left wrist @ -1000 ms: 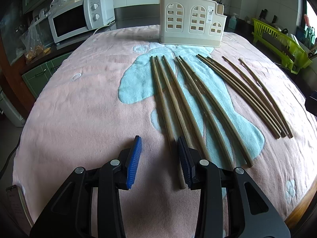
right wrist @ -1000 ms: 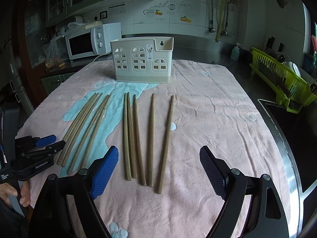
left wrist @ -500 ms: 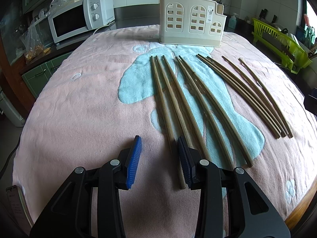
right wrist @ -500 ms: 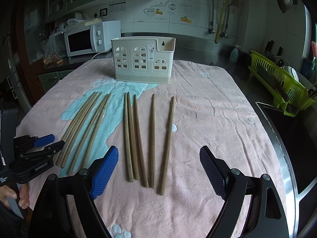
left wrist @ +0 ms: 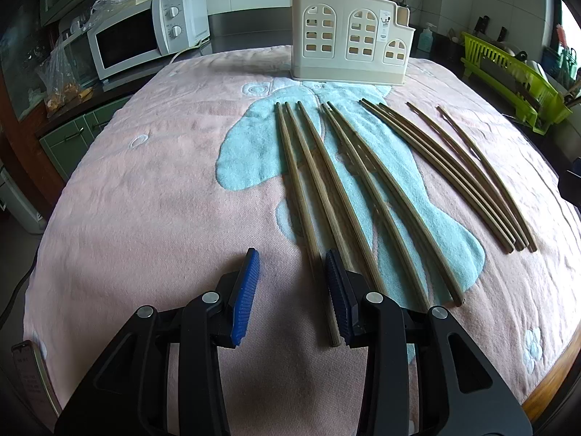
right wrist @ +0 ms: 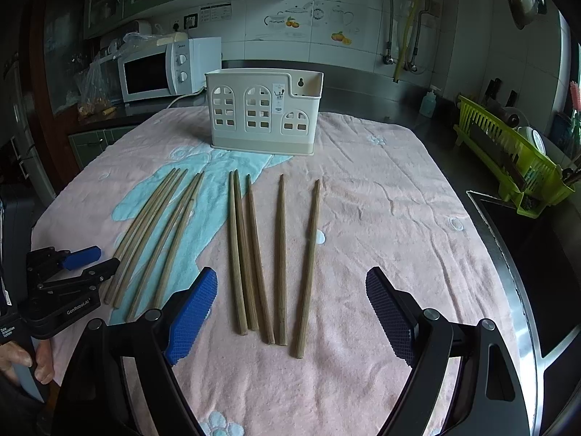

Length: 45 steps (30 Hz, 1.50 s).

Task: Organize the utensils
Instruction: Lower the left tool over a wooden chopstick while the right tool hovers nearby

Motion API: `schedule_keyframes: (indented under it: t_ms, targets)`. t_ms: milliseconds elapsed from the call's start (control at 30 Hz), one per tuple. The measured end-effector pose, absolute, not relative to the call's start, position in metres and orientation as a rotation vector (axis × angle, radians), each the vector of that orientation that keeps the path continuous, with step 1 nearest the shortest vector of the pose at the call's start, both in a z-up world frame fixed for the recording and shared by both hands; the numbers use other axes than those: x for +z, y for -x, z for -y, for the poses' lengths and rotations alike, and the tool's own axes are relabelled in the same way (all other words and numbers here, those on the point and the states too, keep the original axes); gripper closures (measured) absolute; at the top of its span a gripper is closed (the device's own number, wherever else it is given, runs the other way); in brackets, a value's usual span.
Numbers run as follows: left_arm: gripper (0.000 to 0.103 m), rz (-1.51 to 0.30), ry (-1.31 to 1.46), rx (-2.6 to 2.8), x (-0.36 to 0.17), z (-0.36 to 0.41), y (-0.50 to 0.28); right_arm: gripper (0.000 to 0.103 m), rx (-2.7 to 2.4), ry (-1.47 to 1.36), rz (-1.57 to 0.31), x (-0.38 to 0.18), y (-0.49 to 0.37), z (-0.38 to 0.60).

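Observation:
Several wooden chopsticks [left wrist: 326, 196] lie side by side on a pink and blue towel [left wrist: 145, 200], tips toward a cream utensil holder [left wrist: 348, 52] at the far edge. My left gripper [left wrist: 290, 290] is open and empty, low over the towel, its right finger beside the near end of the leftmost chopstick. In the right wrist view the right-hand group of chopsticks [right wrist: 279, 254] lies ahead of my right gripper [right wrist: 290, 312], which is wide open and empty above their near ends. The holder [right wrist: 263, 112] stands beyond. The left gripper [right wrist: 72, 272] shows at the left.
A white microwave [left wrist: 145, 40] stands on the counter at the back left. A green dish rack [right wrist: 508, 156] and a dark sink [right wrist: 526, 254] lie to the right of the table. The towel's near edge meets the table rim [left wrist: 555, 381].
My right gripper has risen and tilted a little, so the chopsticks sit slightly lower in its view. The left gripper has not moved.

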State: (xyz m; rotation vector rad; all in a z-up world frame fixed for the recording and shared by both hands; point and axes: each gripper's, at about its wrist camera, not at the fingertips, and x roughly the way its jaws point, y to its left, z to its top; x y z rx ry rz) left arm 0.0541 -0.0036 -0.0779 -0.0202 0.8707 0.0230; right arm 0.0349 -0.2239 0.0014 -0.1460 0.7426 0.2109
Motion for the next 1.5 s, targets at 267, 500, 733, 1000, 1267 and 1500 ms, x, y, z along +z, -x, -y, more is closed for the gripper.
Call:
schedule_keyframes:
  t_ms: [267,500,733,1000,1267,1500]
  targets:
    - [0.065,-0.871,0.021,0.023,-0.078,0.003,-0.054,0.022,0.205,0.145,-0.75,0.002,-0.036,0.226]
    - [0.065,-0.872,0.021,0.023,-0.078,0.003,-0.054,0.022,0.206,0.142,-0.752,0.0,-0.037,0.227]
    - [0.065,-0.872,0.023,0.026,-0.079,0.001,-0.053,0.022,0.206,0.136,-0.755,-0.002,-0.036,0.229]
    - [0.065,-0.881,0.022,0.038,-0.078,0.001,-0.053,0.022,0.204,0.126,-0.761,-0.006,-0.035,0.233]
    - [0.065,-0.882,0.018,0.039,-0.078,0.002,-0.054,0.022,0.207,0.108,-0.771,-0.012,-0.033,0.241]
    - [0.065,-0.886,0.021,0.046,-0.078,0.003,-0.053,0.022,0.207,0.082,-0.773,-0.015,-0.034,0.251]
